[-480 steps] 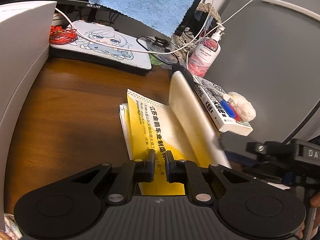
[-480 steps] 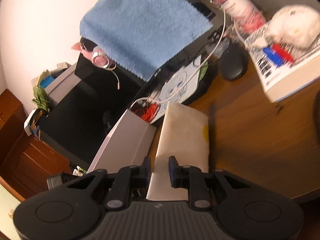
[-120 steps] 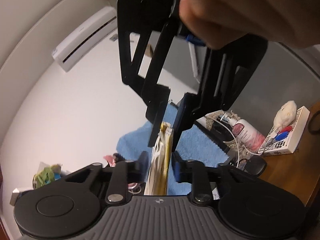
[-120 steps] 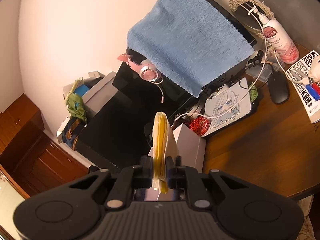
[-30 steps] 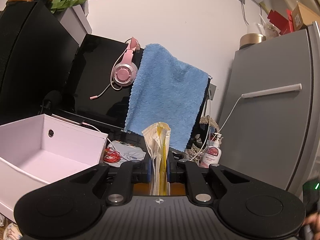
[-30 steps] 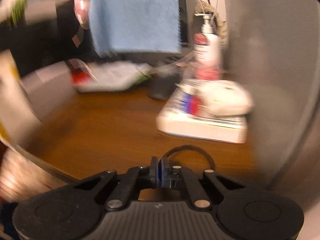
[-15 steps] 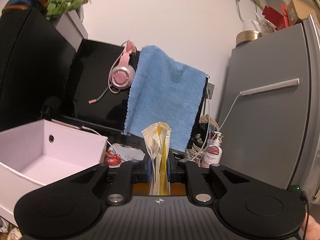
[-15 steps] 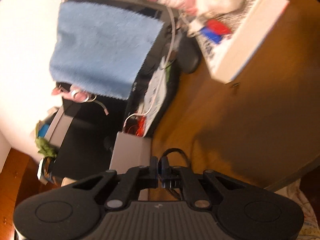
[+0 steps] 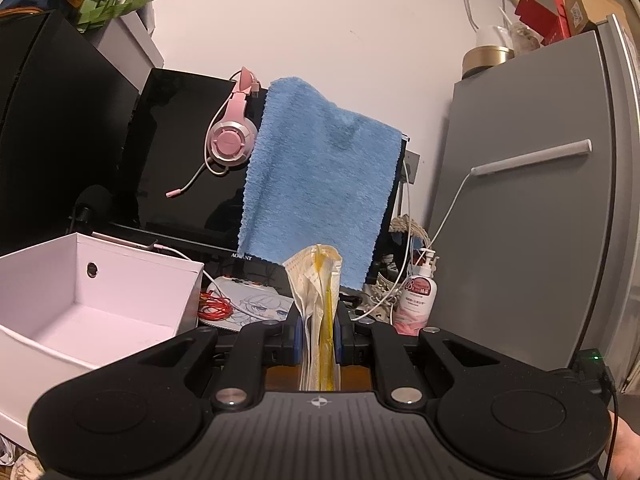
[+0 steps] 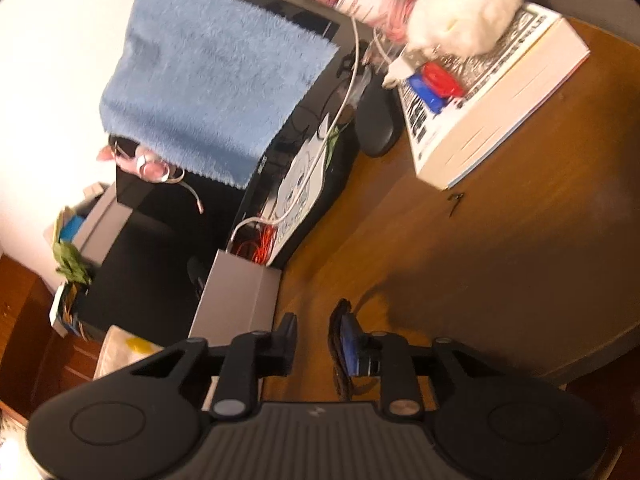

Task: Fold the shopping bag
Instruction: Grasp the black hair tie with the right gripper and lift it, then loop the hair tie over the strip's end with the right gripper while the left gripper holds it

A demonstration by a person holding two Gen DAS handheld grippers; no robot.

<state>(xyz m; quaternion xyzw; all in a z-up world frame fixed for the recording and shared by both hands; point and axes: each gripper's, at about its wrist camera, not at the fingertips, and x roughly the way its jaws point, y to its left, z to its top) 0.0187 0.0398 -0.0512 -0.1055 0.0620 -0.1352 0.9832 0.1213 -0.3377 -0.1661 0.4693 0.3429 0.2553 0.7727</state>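
The shopping bag (image 9: pixel 318 304), folded into a narrow cream and yellow bundle, stands upright between the pads of my left gripper (image 9: pixel 318 320), which is shut on it and points level towards the monitor. In the right wrist view a corner of the same bag (image 10: pixel 124 348) shows at the lower left. My right gripper (image 10: pixel 316 320) hangs over the wooden desk (image 10: pixel 480 260), tilted slightly downward. Its jaws are opening and no bag is between them. A dark braided band (image 10: pixel 339 354) clings to the blue pad of its right finger.
An open white box (image 9: pixel 80 308) sits at the left, near the left gripper. A blue towel (image 9: pixel 320 184) drapes over the monitor. A pump bottle (image 9: pixel 416 300), mouse (image 10: pixel 376 120), and book (image 10: pixel 500 92) with a white plush toy line the desk's back. A grey fridge (image 9: pixel 520 240) stands at the right.
The right gripper's jaws have parted from shut, and its view has rolled and dropped towards the desk. The left gripper has held still with the folded bag.
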